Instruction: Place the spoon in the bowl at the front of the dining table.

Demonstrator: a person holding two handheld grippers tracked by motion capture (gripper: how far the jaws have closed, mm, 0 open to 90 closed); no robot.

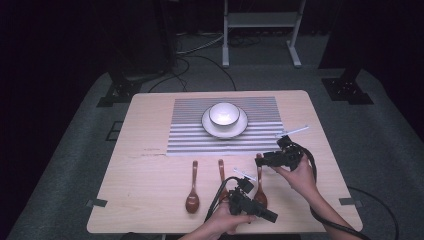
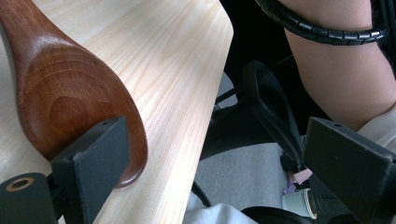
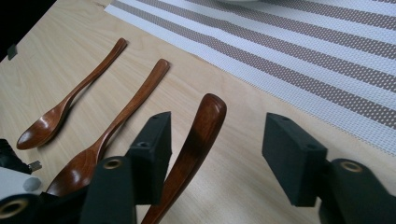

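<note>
Here, centre the right gripper (image 3: 215,163) on the handle of the rightmost wooden spoon (image 3: 196,144), which lies on the table (image 1: 150,170) below the striped mat (image 1: 190,142); its jaws straddle the handle, not yet pinching it. Close squarely, then lift. The left gripper (image 2: 210,172), unclenched, rests low by the spoon's bowl at the table's near edge.

The rightmost wooden spoon (image 3: 196,149) is glossy reddish-brown, lying flat on the bench near the front edge, about five o'clock from the bowl. Its handle tip (image 1: 259,160) points toward twelve o'clock, its rounded bowl end (image 2: 70,98) toward six, hollow facing up, just right of two matching spoons
</note>
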